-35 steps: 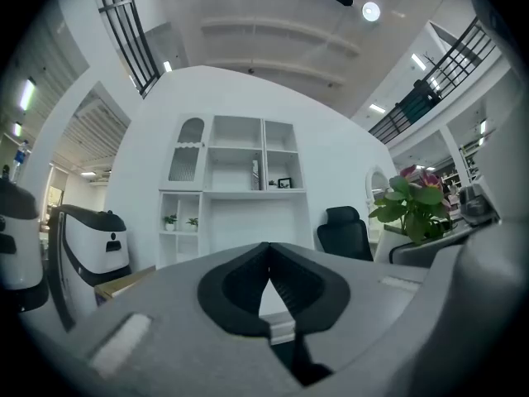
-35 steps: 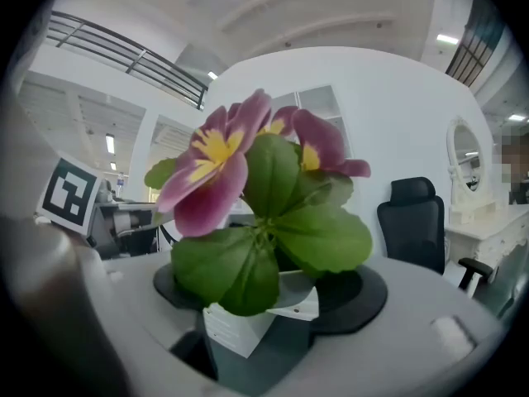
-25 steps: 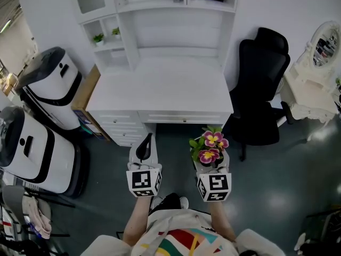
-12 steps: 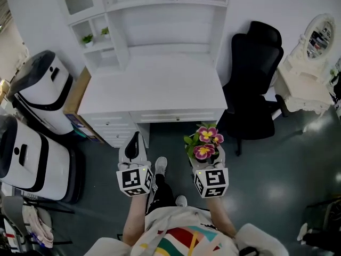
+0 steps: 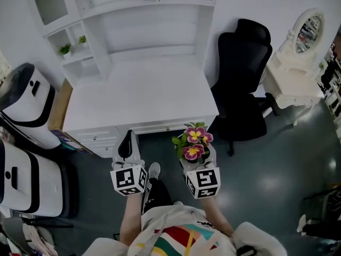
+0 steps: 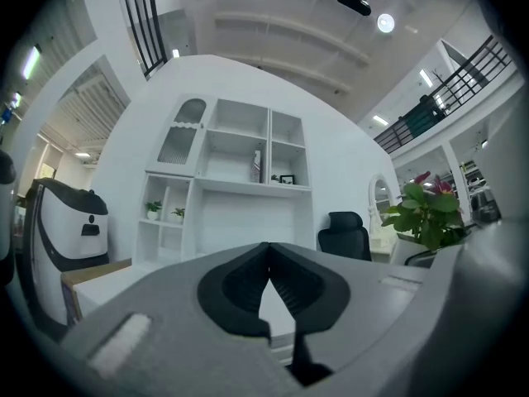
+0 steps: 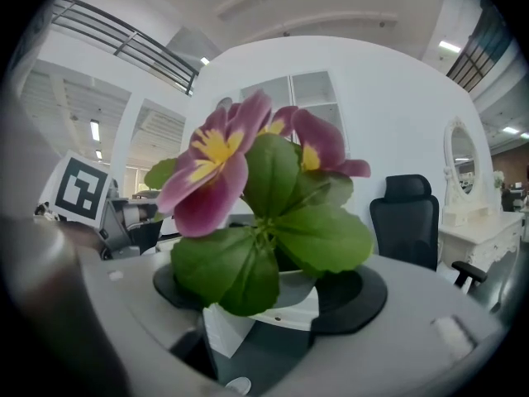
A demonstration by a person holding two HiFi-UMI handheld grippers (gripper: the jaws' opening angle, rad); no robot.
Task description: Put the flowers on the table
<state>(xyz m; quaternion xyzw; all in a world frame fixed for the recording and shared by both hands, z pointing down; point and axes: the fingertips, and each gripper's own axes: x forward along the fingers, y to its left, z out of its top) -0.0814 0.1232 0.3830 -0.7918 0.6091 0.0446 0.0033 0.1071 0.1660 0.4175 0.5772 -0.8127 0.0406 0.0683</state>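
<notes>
**A:** Nearest in the head view?

**B:** Picked out the two marker cubes first. Then found the left claw [image 5: 126,138] just past its cube, dark tips drawn together, beside a white shoe [image 5: 154,170] on the grey floor [image 5: 266,180].

**A:** Backed up by the left gripper view?

**B:** Yes. Showed the pads [image 6: 248,281] meeting at the tips with nothing between them. Could not have told that from above.

**A:** And the right claw [image 5: 194,156]?

**B:** Mostly lost under leaves in the head view. Needed the right gripper view there: found the pads spread wide and pressed on the sides of a white pot [image 7: 285,304]. Never saw that pot from above.

**A:** So where were the flowers [image 5: 193,143]?

**B:** Upright in that pot, rising straight out between the right claw's pads, pink and yellow blooms above green leaves. Held over the floor, just short of the table [image 5: 138,100] near its right front corner, not set on it. Seen in the left gripper view too, at the far right edge.

**A:** Beyond that?

**B:** Found the table's white top bare, with drawers under its front edge. Made out a black office chair [image 5: 240,84] to its right and white shelving [image 5: 149,15] with small plants behind it. Spotted a white dressing table [image 5: 290,73] with an oval mirror farther right, and two white-and-black machines [image 5: 24,100] at the left.
</notes>
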